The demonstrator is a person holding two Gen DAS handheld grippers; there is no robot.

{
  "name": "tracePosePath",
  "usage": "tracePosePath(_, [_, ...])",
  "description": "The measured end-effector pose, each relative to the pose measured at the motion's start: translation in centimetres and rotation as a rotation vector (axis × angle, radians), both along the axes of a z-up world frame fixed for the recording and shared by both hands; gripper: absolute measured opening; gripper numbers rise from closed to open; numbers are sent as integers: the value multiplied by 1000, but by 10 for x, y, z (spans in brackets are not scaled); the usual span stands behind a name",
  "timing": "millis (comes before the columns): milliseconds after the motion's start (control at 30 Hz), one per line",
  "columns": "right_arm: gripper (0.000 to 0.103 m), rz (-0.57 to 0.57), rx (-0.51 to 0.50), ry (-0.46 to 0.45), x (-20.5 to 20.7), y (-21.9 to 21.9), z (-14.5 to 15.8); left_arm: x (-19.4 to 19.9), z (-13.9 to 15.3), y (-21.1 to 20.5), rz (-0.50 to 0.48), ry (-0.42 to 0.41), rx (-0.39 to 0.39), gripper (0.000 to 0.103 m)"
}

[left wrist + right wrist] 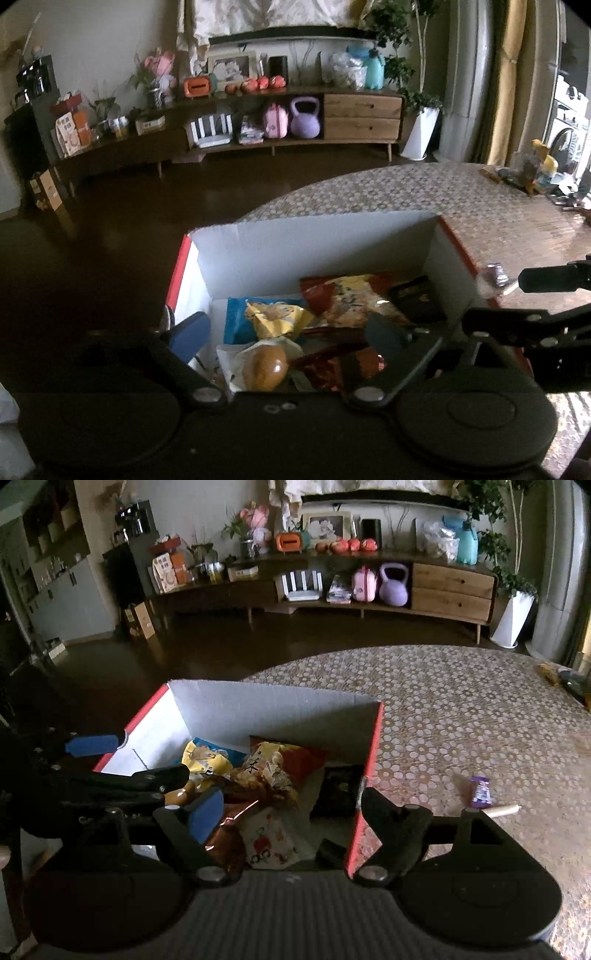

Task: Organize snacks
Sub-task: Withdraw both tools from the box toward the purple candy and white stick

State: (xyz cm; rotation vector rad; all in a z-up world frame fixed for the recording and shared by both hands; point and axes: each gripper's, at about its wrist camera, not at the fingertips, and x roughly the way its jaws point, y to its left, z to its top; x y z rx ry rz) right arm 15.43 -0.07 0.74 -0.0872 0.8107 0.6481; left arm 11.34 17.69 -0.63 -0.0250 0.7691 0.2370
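The open cardboard box (207,709) was white inside and red along its outer walls, and it stood on a surface (461,709) covered in a tan cloth patterned with small pale rings. Inside lay a yellow cartoon-printed snack bag (203,758) on a blue packet (234,317), a red-and-yellow chip bag (347,295), a black packet (338,790) and a glossy brown bun in clear wrap (264,367). A small purple candy wrapper (480,792) lay on the cloth, and the black fingers (205,810) carried bright blue pads.

Home living room: long wooden sideboard (369,590) bearing framed photograph (325,525), flowers (255,517), purple kettlebell (393,584); potted plant (513,602); patterned tablecloth (461,709).
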Motion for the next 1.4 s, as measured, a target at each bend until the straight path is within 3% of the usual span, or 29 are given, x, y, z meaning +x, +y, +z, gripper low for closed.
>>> tracePosePath(133, [82,-4,34,-15,-9,-18,11,-10,12,-13,-21,-33,-4,102])
tracePosePath(400, [87,-43,87,-65,-26,-65,28,-25,32,-45,-82,-95,-29,103])
tracePosePath(667, [87,-112,86,-84,-31,-119,25,-20,43,-86,-151,-123,-39,103])
tracePosePath(1167, [87,-223,49,-70,-3,-203,-15,39,28,-164,-229,-53,-68,103])
tracePosePath(1400, [87,-172,-8,-94,20,-211,-43,79,14,-187,-220,10,-54,103])
